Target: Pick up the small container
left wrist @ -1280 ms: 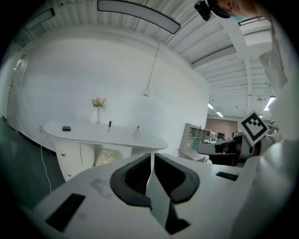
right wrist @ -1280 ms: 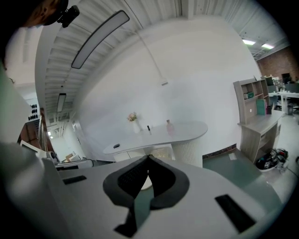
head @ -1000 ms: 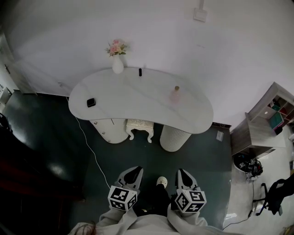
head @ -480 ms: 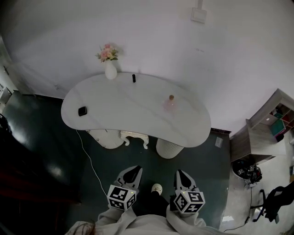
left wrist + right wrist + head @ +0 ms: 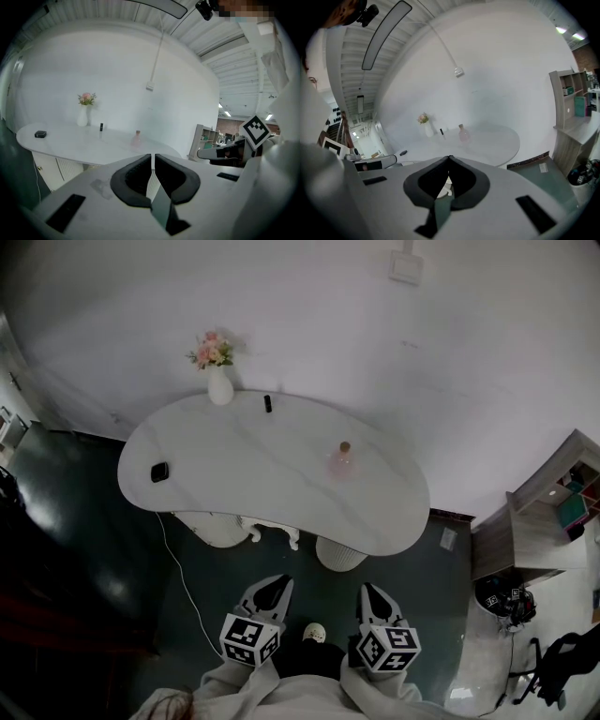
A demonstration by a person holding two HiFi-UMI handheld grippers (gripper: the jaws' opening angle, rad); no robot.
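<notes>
- Container first: we take the squat black container [image 5: 159, 472] to be the task's thing, though it shows too small for us to be sure. It lies at the left end of the desk [image 5: 272, 498], near the front edge, and nothing touches it.
- Other small things share the desk. A slim dark upright piece [image 5: 267, 403] stands at the back edge, near a white vase of pink flowers [image 5: 218, 381]. A pink bottle [image 5: 341, 461] with a pale stopper stands right of the middle. All three are well apart from the black container.
- Our left gripper [image 5: 270, 589] is clenched, its tips pressed together with nothing between them. It hangs low over the dark floor [image 5: 112, 549], well short of the desk's front edge.
- Our right gripper [image 5: 371, 594] is likewise closed on nothing and sits beside the left one, just as far back from the desk.
- We judge the step in hand to be the approach: we stand off from the desk, no reach has begun and the container is untouched.
- The next move calls for closing in on the left end of the desk and bringing a gripper over the front edge; the left one looks the handier.
- Its jaws must part wide enough to straddle the container before they close.
- Since the container sits low, we expect the pads must come down close to the desk top and stay level, or they could slide over its top.
</notes>
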